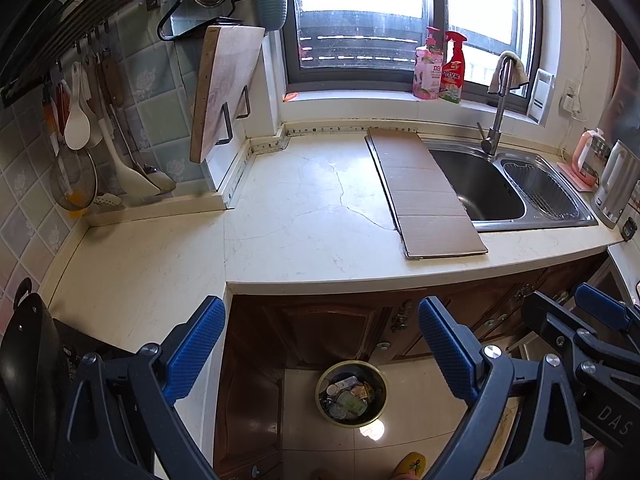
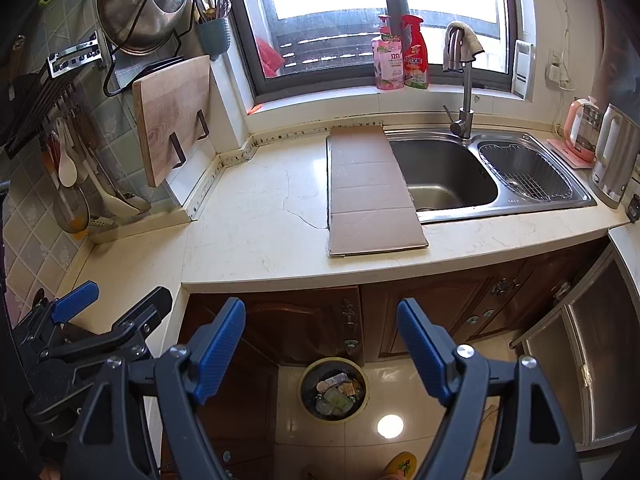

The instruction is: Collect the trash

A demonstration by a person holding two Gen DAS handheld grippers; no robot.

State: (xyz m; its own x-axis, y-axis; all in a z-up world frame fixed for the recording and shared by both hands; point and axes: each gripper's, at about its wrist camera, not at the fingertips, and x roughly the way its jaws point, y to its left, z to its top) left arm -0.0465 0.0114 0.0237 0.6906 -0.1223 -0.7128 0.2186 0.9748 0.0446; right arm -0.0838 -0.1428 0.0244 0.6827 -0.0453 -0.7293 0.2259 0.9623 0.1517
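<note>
A round trash bin point(image 1: 352, 394) stands on the tiled floor below the counter, holding several pieces of rubbish. In the right wrist view the same bin point(image 2: 334, 390) appears between my fingers, far below them. A flat strip of brown cardboard point(image 1: 424, 192) lies on the counter, partly over the sink's left edge; the right wrist view shows this cardboard point(image 2: 368, 192) too. My left gripper point(image 1: 322, 308) is open with nothing in it, held in front of the counter's edge. My right gripper point(image 2: 320, 308) is open and holds nothing, beside the left gripper point(image 2: 116, 304).
A cream stone counter point(image 1: 320, 216) wraps around a corner. It carries a double steel sink point(image 1: 480, 184) with a tap, and kettles point(image 2: 612, 160) at the far right. A cutting board point(image 2: 172, 120) leans on the wall. A black pan point(image 1: 28, 360) sits at lower left. Brown cabinet doors point(image 2: 440, 312) stand under the counter.
</note>
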